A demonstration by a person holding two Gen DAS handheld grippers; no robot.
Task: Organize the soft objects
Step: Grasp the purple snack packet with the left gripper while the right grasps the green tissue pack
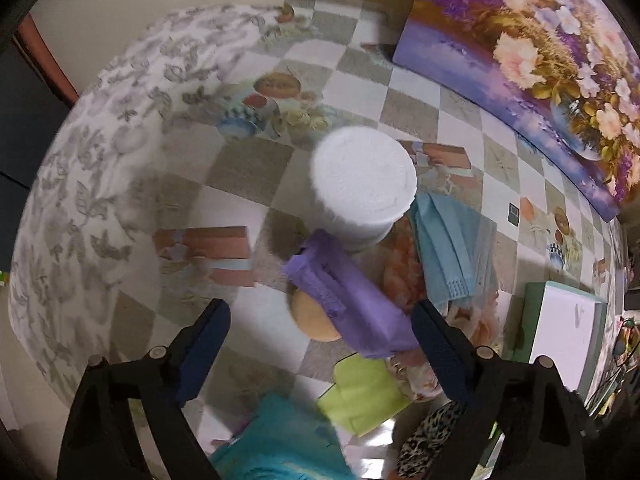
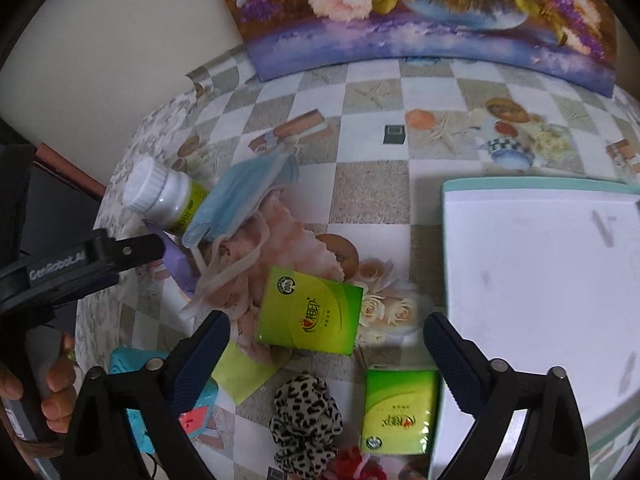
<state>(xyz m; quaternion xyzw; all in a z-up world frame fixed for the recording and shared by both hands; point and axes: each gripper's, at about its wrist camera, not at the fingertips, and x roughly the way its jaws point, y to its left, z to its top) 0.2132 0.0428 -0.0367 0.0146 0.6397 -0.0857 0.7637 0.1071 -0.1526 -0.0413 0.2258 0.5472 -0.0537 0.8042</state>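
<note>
left tool [image 1: 320,320] wide open, holding nothing, poised above the worktop [image 1: 248,168]. between and just beyond its fingers lies a purple mask [image 1: 352,304], resting partly on a tan round pad [image 1: 310,320] and reaching to the white-capped bottle [image 1: 362,184]; a blue mask [image 1: 452,248] lies just right of the bottle. right tool [image 2: 326,328] wide open, empty. a green tissue pack [image 2: 310,312] lies between its fingers, a second pack [image 2: 400,410] nearer its right finger, a leopard scrunchie [image 2: 306,420] below. white tray [image 2: 540,280] at right, touching the second pack. blue mask and white straps [image 2: 236,256] lie beyond its left finger.
</note>
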